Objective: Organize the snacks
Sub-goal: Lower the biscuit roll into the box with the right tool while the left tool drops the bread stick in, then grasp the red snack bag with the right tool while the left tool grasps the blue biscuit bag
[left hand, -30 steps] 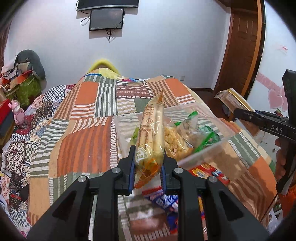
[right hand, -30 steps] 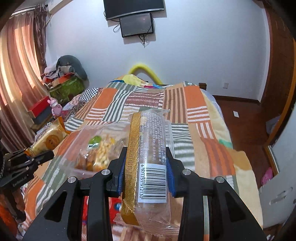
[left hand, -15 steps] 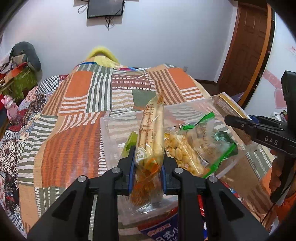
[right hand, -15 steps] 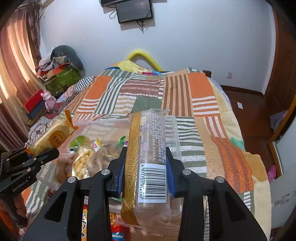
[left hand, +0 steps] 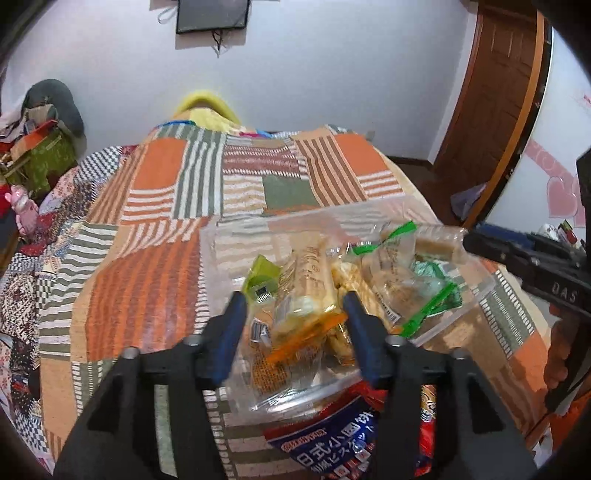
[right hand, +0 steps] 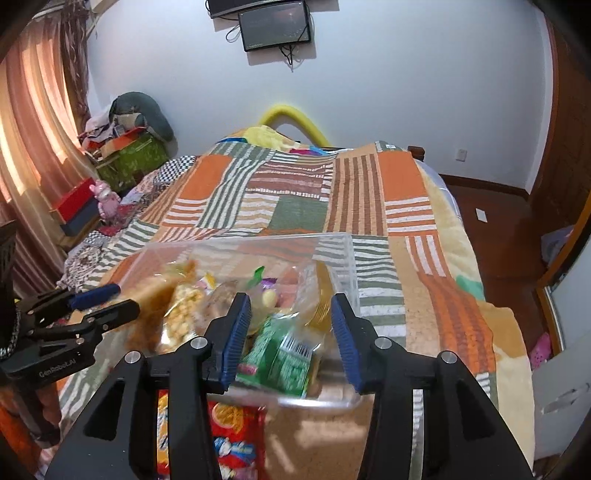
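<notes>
Left wrist view: the clear plastic bin (left hand: 236, 236) sits on the bed (left hand: 147, 295) near its foot edge, on the patchwork blanket, and holds the loose snacks. A long cream-and-orange snack pack (left hand: 310, 291) lies inside it among a small green packet (left hand: 262, 280), a bag of puffed corn pieces (left hand: 351, 288) and green-trimmed clear packets (left hand: 417, 280). The left tool (left hand: 293, 314) hangs over the bin's near side with its blue pads spread wide, released, the cream pack lying between them but not gripped. Beyond the bin's near wall, toward the foot edge, a blue biscuit bag (left hand: 332, 446) with white lettering lies flat on the blanket. In the right wrist view the right tool (right hand: 290, 325) is likewise released over the same bin (right hand: 347, 258), its pads apart above a green packet (right hand: 284, 358) and a clear pack with a gold edge (right hand: 321, 295), which looks to be resting in the bin, though blur makes that uncertain. A red snack bag (right hand: 236, 435) lies just outside the bin's near wall. A monitor (right hand: 275, 24) hangs on the far wall, and curtains (right hand: 33, 155) are to the left.
</notes>
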Action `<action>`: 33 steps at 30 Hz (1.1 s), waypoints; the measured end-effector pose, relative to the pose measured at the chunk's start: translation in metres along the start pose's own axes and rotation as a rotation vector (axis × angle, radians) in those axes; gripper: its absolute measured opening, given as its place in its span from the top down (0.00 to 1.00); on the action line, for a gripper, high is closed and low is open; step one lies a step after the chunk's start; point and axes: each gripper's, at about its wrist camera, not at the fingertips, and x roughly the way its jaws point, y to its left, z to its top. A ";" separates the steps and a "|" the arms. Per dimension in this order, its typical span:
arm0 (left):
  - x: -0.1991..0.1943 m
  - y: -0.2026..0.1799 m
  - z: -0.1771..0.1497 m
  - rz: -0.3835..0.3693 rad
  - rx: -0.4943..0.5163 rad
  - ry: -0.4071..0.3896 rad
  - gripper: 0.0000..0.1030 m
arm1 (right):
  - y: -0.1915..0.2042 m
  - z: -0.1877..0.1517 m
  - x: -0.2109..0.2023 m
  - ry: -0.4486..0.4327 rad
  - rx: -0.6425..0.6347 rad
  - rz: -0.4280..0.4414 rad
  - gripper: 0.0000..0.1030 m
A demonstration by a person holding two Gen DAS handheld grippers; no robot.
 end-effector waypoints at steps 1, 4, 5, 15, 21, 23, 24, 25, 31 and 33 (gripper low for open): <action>-0.004 0.000 0.000 0.003 -0.002 -0.006 0.42 | 0.000 0.000 -0.001 0.000 -0.002 0.001 0.57; -0.017 0.000 0.000 0.003 -0.009 -0.013 0.40 | 0.003 -0.004 -0.011 -0.003 -0.009 0.007 0.55; -0.021 0.000 -0.001 0.005 -0.009 -0.016 0.38 | 0.003 -0.005 -0.014 -0.004 -0.010 0.010 0.54; -0.054 0.002 -0.031 0.054 -0.015 0.003 0.22 | 0.012 -0.030 -0.044 0.010 -0.016 0.044 0.36; -0.054 -0.001 -0.060 0.057 -0.006 0.060 0.17 | 0.021 -0.052 -0.050 0.030 -0.027 0.052 0.30; -0.051 -0.003 -0.071 0.052 0.000 0.084 0.17 | 0.022 -0.057 -0.049 0.040 -0.022 0.055 0.29; -0.048 -0.005 -0.075 0.047 0.002 0.098 0.17 | 0.022 -0.061 -0.049 0.046 -0.018 0.056 0.29; -0.047 -0.006 -0.079 0.042 0.002 0.108 0.17 | 0.023 -0.064 -0.048 0.054 -0.012 0.059 0.29; -0.035 -0.016 -0.095 -0.018 -0.014 0.154 0.13 | 0.024 -0.086 -0.037 0.112 0.011 0.087 0.25; -0.030 -0.019 -0.096 -0.034 -0.021 0.162 0.13 | 0.026 -0.094 -0.033 0.134 0.004 0.093 0.24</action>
